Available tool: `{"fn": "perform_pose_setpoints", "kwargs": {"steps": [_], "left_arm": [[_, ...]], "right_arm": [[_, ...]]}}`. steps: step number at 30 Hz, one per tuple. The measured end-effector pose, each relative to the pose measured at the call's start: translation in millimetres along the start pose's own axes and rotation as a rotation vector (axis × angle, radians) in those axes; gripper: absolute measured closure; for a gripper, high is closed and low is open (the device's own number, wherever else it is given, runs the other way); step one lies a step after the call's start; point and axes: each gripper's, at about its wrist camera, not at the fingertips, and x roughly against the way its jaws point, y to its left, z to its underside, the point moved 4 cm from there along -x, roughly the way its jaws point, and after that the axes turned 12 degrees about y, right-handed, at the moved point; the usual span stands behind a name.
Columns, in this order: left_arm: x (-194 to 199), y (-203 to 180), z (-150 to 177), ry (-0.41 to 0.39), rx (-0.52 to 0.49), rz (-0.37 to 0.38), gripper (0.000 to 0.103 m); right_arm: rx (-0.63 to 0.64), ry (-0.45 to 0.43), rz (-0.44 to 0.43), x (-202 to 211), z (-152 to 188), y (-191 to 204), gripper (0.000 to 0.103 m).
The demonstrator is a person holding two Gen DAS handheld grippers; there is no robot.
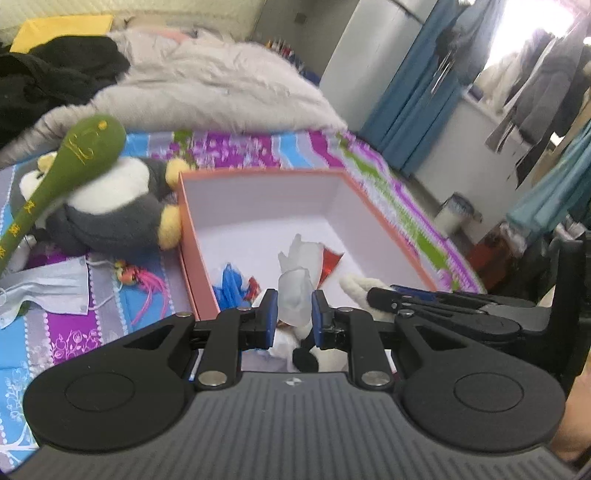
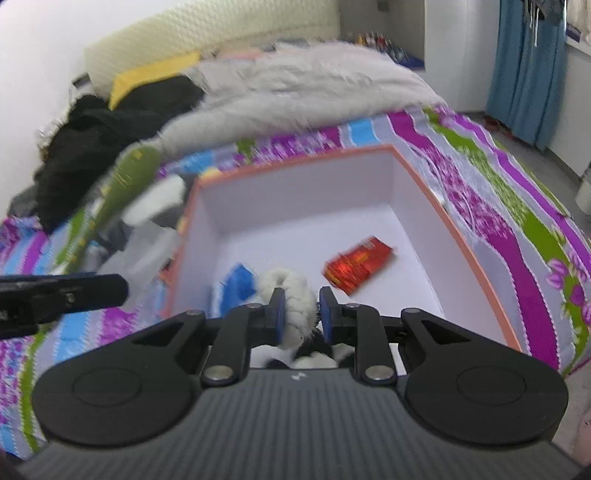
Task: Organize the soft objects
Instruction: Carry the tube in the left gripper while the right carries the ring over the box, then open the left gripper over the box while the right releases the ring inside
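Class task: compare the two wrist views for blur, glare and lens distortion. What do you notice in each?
Left wrist view: the window is blown out white, the bedspread is smeared and straight edges bow. Right wrist view: stronger blur, smearing the red packet and green plush.

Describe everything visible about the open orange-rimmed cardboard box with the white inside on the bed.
The open orange-rimmed cardboard box is rectangular, lidless and upright, with salmon-orange outer walls and plain white inner walls and floor. It sits on the striped purple, blue and green bedsheet. Inside lie a shiny red foil packet and a blue-and-white item near the left wall. A grey, white and yellow penguin plush rests against its outer left wall. Both grippers hang over its near end, blocking that edge.
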Motion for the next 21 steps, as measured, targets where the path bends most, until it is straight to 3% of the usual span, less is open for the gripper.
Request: {"fn": "perform_pose_setpoints", "kwargs": {"steps": [6,13,21], "left_arm": [[-28.6,1.4,1.6,0.075,0.008,0.003,0.08],[-25.3,-5.4,4.4,0.059,-0.019,-0.002,0.06],[1.0,-14.0,10.0,-0.005,-0.055,-0.021,0.06]], "right_arm": [[-0.015,0.046,0.015,-15.5,7.4,-11.1,0.077],[-0.05,0.056,0.017,-16.4,9.7,-19.3,0.064],[-0.038,-0.028,-0.007,8.4,10.2,-7.7,0.064]]}}
